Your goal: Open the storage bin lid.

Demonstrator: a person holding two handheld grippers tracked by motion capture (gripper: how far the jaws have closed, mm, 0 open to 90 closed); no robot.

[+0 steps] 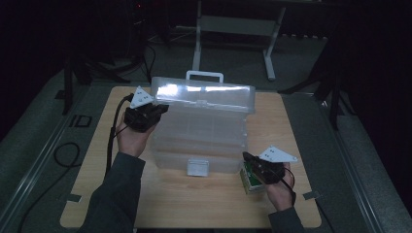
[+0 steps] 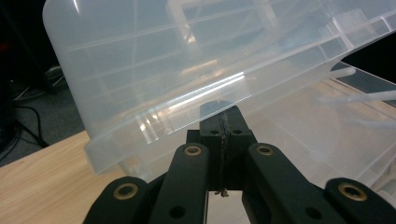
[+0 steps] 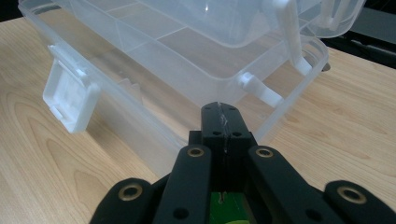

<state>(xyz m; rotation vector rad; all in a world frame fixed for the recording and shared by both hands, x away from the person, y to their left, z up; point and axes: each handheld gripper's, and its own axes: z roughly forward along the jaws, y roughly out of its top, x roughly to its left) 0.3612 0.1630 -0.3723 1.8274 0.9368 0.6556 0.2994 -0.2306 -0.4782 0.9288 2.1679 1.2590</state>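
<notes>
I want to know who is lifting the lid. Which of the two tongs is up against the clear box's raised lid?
The left tongs, shut, at the lid edge on the clear box. The right tongs sit low by its front right corner.

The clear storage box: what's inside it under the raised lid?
Under the raised lid, the clear storage box shows divided tray compartments that look empty in the right gripper view. The lower tiers are blurred by frosted plastic, so their contents cannot be told.
</notes>
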